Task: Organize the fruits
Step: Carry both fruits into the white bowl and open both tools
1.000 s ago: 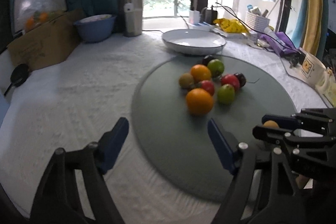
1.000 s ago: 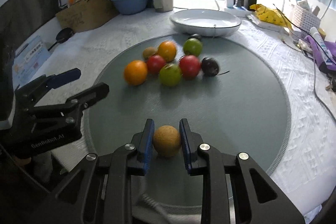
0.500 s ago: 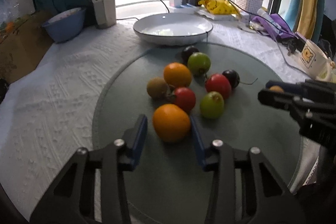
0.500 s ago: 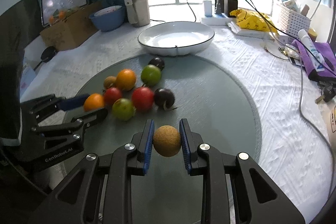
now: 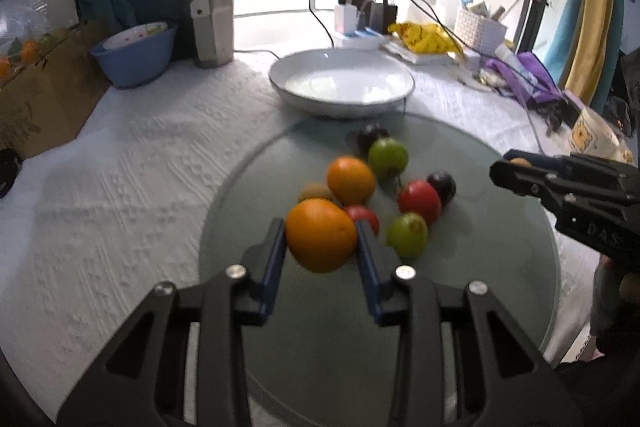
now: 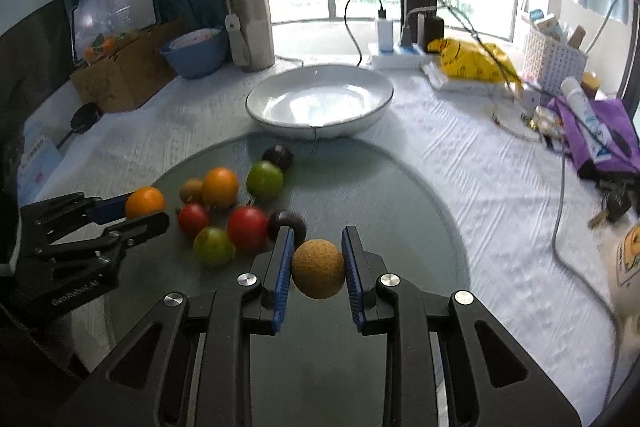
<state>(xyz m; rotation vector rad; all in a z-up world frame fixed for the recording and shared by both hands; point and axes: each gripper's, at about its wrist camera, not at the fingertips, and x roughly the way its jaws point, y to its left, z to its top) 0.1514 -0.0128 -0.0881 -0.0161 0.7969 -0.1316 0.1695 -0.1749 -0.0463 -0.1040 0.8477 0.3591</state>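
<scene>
In the left wrist view, the left gripper (image 5: 321, 246) is closed on an orange (image 5: 321, 235), with the loose fruits (image 5: 418, 201) just beyond on the turntable (image 5: 500, 267) and the empty plate (image 5: 341, 83) at the far edge. In the right wrist view, the right gripper (image 6: 316, 269) pinches a tan fruit (image 6: 317, 275) near the pile. Round fruit held only at its sides may slip out, or a swing could knock the cluster rolling.

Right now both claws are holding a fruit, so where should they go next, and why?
Probably carry both forward to the white bowl and let go. The left gripper grips an orange, the right gripper a brown fruit, and the bowl looks empty.
</scene>
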